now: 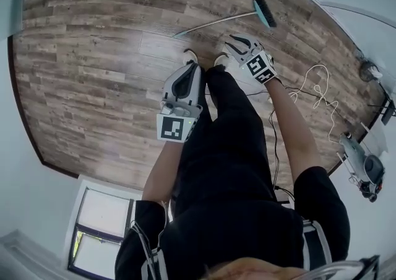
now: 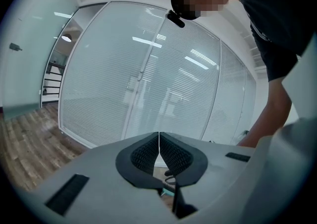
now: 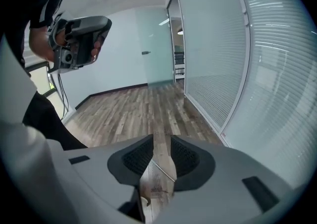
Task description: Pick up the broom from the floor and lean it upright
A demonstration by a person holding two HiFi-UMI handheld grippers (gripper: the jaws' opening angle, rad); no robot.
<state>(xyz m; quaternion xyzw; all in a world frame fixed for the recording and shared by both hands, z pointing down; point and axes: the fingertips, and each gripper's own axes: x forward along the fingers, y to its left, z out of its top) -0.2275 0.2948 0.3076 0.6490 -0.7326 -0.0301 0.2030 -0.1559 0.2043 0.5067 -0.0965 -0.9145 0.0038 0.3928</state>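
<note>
Left gripper (image 2: 159, 144): I see its jaws closed, empty.
Right gripper (image 3: 162, 154): jaws apart, nothing held.
Broom (image 1: 216, 23): flat on floor (image 1: 93, 56).

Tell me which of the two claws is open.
The right claw: its jaws stand apart, with wooden floor showing through the gap and nothing gripped. The left claw is closed tight on nothing.

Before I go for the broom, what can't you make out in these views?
Head view: broom small and far; handle's end blends into the floor.
Left gripper view: left gripper's own body hides the floor below; only a teal scrap shows.
Right gripper view: thin line between right gripper's open jaws, maybe the handle; too small.
</note>
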